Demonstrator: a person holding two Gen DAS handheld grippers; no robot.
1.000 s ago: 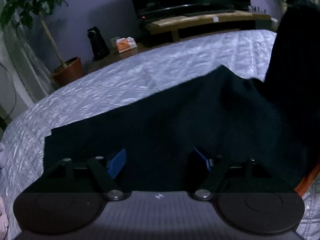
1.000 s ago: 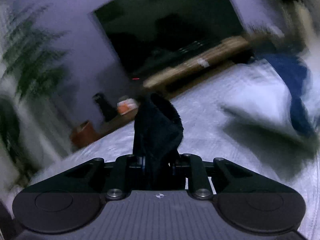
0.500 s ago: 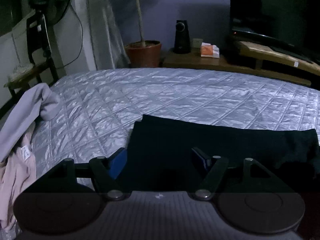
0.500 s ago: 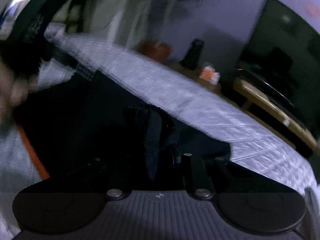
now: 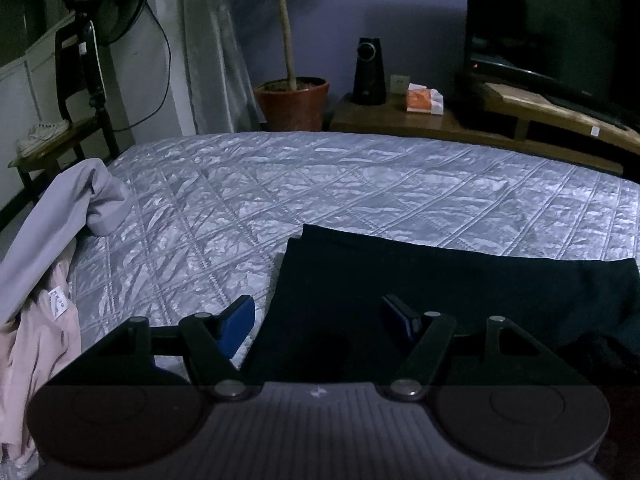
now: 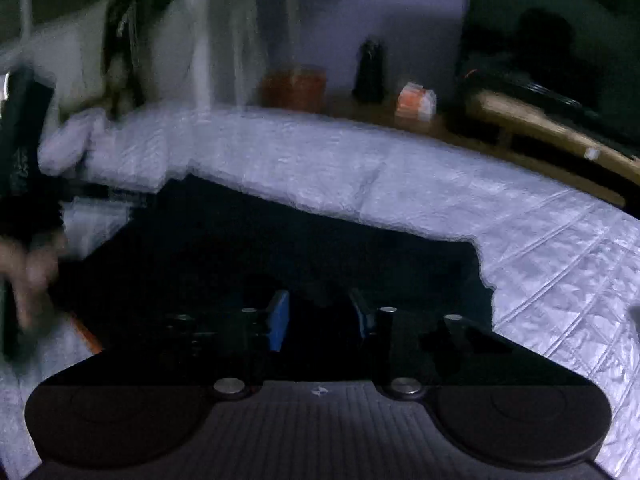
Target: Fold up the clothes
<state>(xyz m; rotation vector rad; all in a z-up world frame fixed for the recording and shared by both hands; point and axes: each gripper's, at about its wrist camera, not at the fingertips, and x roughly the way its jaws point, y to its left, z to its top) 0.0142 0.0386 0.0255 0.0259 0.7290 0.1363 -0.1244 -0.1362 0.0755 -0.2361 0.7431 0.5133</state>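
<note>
Left wrist view: a quilted silver bedspread (image 5: 360, 184) fills the scene, and the dark garment (image 5: 460, 280) now lies flat on its near right part, doubled over with two edges stacked at its far left corner; a second ago it was draped and lifted. That fold looks finished. Pale clothes (image 5: 44, 240) wait at the left. The left gripper (image 5: 318, 318) hangs apart, empty. The right gripper (image 6: 320, 314) is opening over the cloth, nothing clamped. No writing is legible.
</note>
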